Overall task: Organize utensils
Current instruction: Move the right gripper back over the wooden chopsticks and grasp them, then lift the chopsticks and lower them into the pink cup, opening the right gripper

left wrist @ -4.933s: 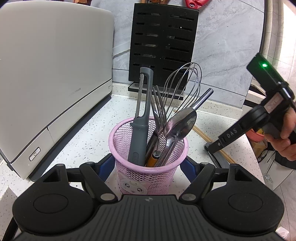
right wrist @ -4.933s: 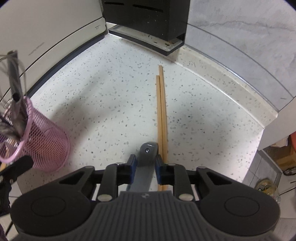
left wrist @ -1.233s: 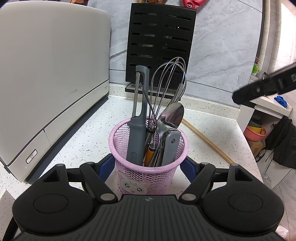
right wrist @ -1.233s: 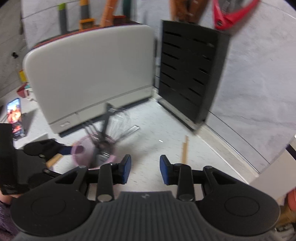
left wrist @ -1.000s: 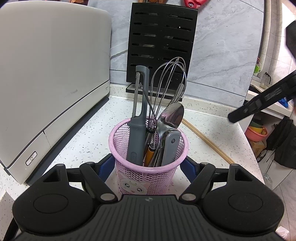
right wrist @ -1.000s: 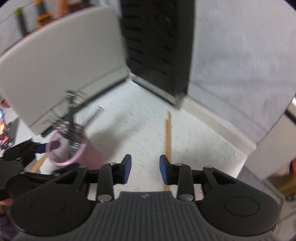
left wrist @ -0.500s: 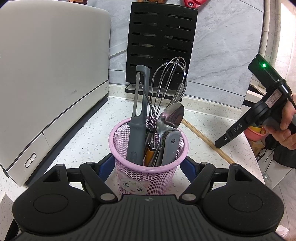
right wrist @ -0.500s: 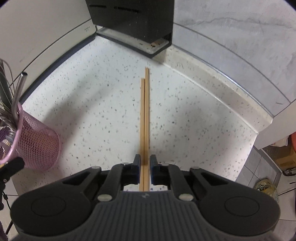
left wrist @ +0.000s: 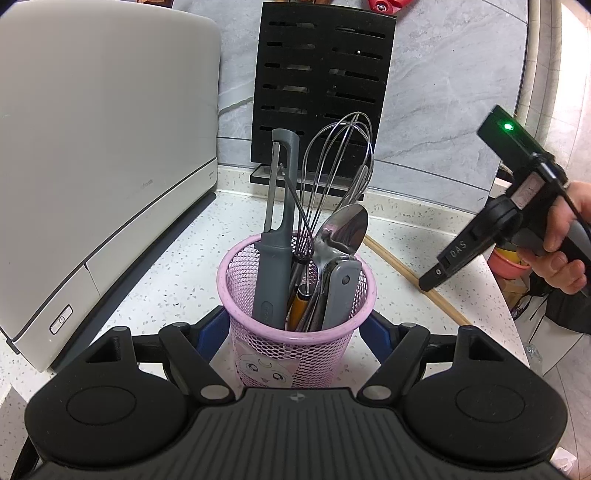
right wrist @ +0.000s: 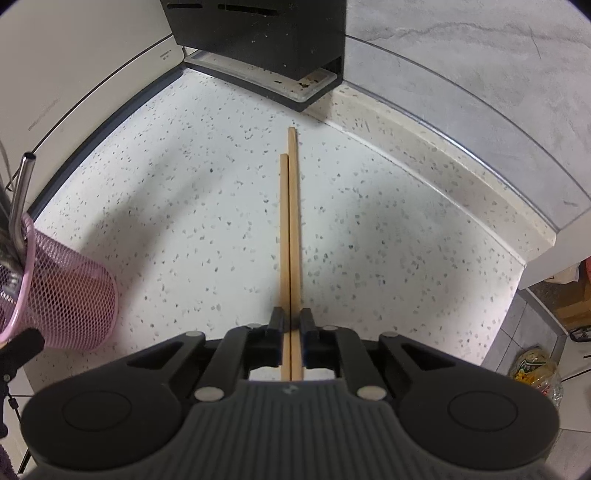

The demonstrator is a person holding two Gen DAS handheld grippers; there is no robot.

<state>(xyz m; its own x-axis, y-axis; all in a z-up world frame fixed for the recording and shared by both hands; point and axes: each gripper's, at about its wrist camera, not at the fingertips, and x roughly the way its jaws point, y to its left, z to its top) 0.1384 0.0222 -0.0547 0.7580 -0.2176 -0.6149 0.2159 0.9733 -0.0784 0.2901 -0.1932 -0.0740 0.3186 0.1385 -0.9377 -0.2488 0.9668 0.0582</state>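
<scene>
Speckled white counter (right wrist: pixel 207 229) is carrying a pair of wooden chopsticks (right wrist: pixel 290 229) lying side by side, running away toward a black knife block (right wrist: pixel 258 33). Their near ends are sitting between the pads of the right hand-held gripper (right wrist: pixel 291 325), whose jaws are opening slightly yet pressing on the pair. Half a second ago the chopsticks were lying likewise. The left hand-held gripper (left wrist: pixel 295 328) is standing wide around a pink mesh basket (left wrist: pixel 295 332) of utensils, holding it as before.
</scene>
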